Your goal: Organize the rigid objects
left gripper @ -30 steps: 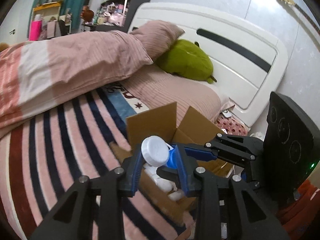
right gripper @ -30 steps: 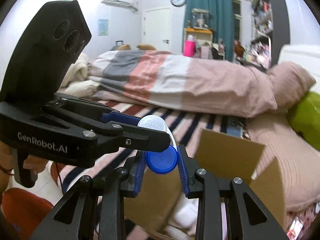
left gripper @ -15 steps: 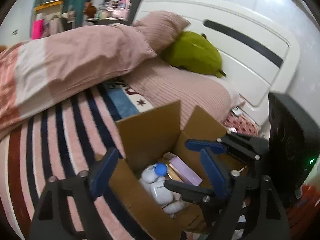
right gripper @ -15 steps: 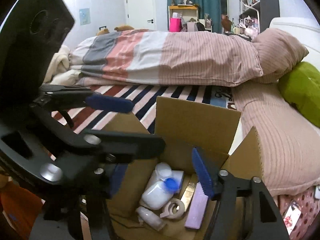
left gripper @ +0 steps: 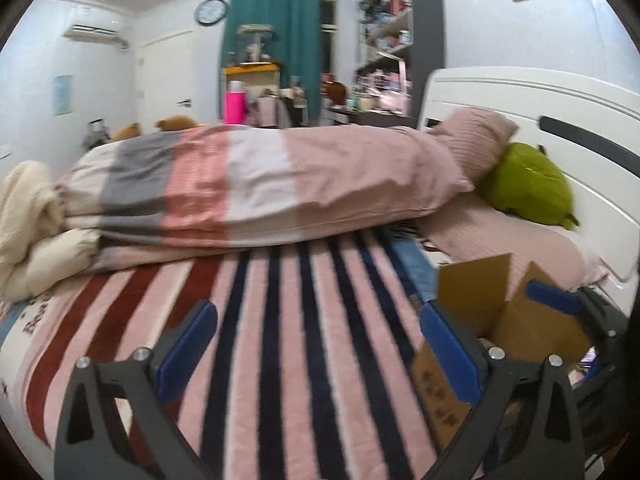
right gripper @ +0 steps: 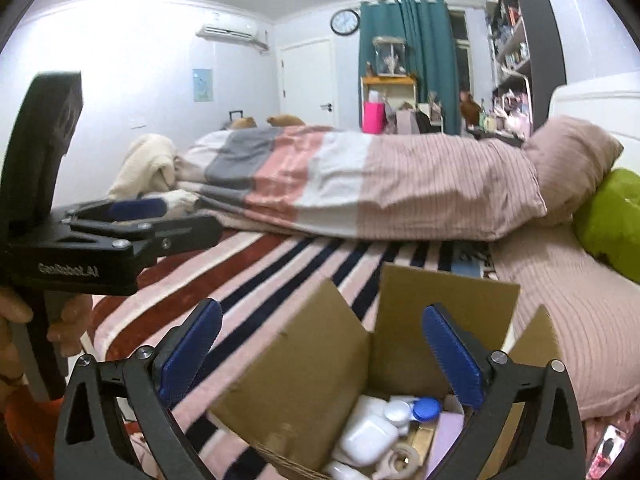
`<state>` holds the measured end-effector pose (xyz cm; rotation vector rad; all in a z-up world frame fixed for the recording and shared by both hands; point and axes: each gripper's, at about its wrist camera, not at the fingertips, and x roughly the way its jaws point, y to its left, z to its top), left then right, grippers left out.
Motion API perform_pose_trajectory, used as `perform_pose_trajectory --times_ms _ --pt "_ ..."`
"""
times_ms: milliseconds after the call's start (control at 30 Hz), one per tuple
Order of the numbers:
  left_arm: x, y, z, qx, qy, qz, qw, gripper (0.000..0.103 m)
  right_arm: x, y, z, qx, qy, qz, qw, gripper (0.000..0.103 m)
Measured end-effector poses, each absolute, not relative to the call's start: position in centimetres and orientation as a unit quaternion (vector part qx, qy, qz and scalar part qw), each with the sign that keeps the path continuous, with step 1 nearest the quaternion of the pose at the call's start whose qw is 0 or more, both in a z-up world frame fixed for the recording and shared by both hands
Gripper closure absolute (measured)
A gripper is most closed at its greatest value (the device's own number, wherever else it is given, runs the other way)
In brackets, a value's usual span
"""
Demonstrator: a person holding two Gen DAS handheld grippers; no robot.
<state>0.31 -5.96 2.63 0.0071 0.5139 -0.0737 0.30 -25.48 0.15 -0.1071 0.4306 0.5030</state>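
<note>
Here the open brown cardboard box [right gripper: 304,364] of white bottles [right gripper: 368,436] is sitting under the right tongs [right gripper: 320,352]; both right and left tongs [left gripper: 320,344] are spreading wide, gripping nothing, above the striped bed blanket [left gripper: 288,320].

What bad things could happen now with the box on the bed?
1. The open brown cardboard box sits on a soft striped blanket near the bed's edge, so a bump might tip it.
2. The right gripper, its jaws opening and empty, hangs over the box beside an upright flap and could catch it.
</note>
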Motion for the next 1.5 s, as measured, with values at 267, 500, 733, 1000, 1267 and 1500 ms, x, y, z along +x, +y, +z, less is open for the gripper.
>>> perform_pose_trajectory --times_ms 267,500,733,1000,1267,1500 --pt "-0.4 -3.6 1.8 -0.014 0.252 -0.014 0.967 0.002 0.2 -24.8 0.5 -0.048 0.21 0.24 0.947 0.002" --pt "-0.2 -3.9 1.6 -0.009 0.252 -0.013 0.968 0.002 0.4 -25.3 0.4 -0.04 0.217 0.229 0.948 0.002" --pt "-0.1 -3.7 1.6 -0.011 0.253 -0.008 0.967 0.002 0.4 -25.7 0.6 -0.037 0.217 0.224 0.949 0.002" --pt "-0.1 -3.2 1.5 -0.019 0.252 -0.004 0.967 0.002 0.4 -25.7 0.4 -0.043 0.222 0.223 0.948 0.002" --pt "-0.2 -3.1 1.5 -0.023 0.25 -0.002 0.968 0.002 0.4 -25.7 0.4 -0.053 0.224 0.219 0.948 0.002" --pt "-0.2 -2.8 1.5 -0.026 0.25 -0.002 0.968 0.002 0.3 -25.7 0.5 -0.054 0.225 0.218 0.948 0.002"
